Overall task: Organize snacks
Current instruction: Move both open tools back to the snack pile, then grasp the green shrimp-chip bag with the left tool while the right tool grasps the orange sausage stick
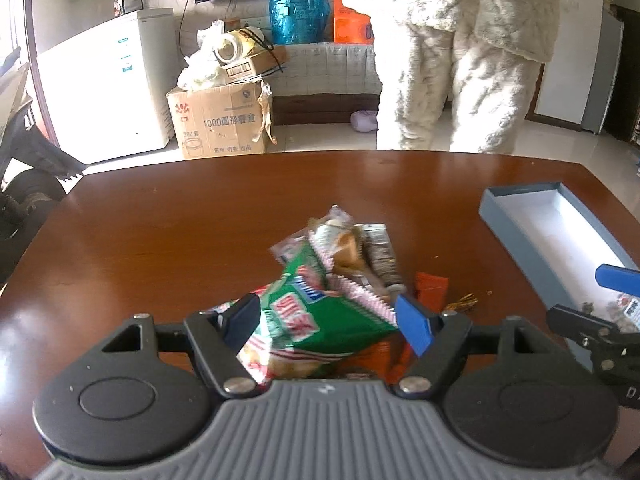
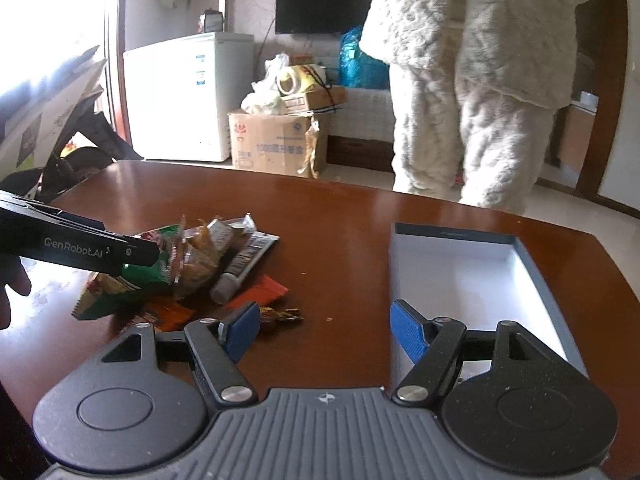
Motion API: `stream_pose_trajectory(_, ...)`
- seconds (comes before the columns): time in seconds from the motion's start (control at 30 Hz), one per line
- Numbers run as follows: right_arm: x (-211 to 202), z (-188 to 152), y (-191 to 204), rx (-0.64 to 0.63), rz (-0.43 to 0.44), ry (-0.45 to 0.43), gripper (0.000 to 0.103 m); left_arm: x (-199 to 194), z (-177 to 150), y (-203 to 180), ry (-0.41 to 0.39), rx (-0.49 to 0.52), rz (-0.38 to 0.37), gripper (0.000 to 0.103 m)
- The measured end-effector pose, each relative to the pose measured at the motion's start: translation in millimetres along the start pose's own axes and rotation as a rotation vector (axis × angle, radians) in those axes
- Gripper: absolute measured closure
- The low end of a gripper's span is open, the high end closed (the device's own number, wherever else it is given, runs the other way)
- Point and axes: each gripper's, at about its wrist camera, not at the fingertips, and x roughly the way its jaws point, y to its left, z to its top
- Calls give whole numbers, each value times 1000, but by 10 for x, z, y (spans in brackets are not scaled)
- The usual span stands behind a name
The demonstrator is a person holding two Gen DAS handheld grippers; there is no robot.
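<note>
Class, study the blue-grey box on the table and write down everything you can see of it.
The blue-grey rectangular box, seemingly cardboard, is shallow and lidless with a white inside. It lies flat on the brown wooden table, apart from the snack heap. From the right wrist its far part looks bare; the left wrist view shows a few small items at its near end. The right tongs hover at its near corner, open.

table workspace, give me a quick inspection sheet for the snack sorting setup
surface: glossy dark brown wooden table, a few crumbs.
job's things: pile of crinkly snack packets with a green foil bag on top; open blue-grey cardboard box with white inside beside it, a few small items in its near end.
clutter: nothing seen beyond the snacks.
grippers: left gripper open around the green bag, contact unclear; right gripper open, empty, over bare table.
cables: black cable hanging below the wall screen.
surroundings: person in fluffy cream clothes, white fridge, brown cardboard carton.
</note>
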Motion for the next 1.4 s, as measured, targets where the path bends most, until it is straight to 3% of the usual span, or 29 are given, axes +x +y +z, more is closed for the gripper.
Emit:
stream_pose_trajectory(0.27,180,15,207,-21,38,33,32,108,-35,275,24,33,-10,28)
stream_pose_trajectory(0.43,311,10,331,-14,73,54,32,194,-61,425,34,56,-54,28)
stream_pose_trajectory(0.6,447,-26,466,6,110,89,33,284,-53,478,37,134,-87,28)
stream_pose_trajectory(0.83,618,-124,664,20,111,133,36,387,-49,541,74,115,-169,28)
stream_pose_trajectory(1.4,955,-69,713,126,88,173,46,513,58,443,101,204,-200,25)
